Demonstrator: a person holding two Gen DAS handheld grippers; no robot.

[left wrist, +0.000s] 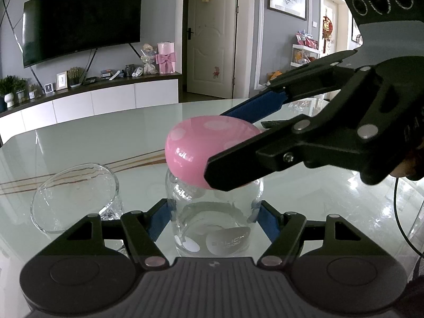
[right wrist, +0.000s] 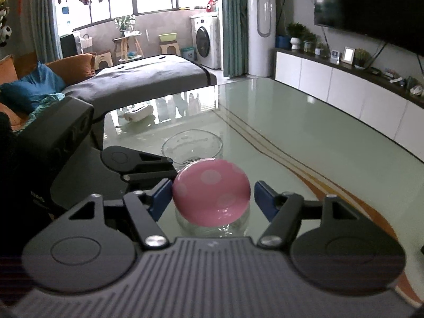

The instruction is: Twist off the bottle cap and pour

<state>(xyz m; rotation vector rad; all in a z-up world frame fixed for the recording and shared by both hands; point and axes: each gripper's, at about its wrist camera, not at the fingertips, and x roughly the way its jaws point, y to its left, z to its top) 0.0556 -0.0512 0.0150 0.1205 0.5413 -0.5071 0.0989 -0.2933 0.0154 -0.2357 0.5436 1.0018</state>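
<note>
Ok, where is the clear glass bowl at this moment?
The glass bowl stands on the glass table, left of the pink-capped bottle in the left wrist view, and just behind the pink cap in the right wrist view.

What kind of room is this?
Most likely a living room in a home: there's a big TV on the wall, a sofa with cushions, and a glass table.
</note>
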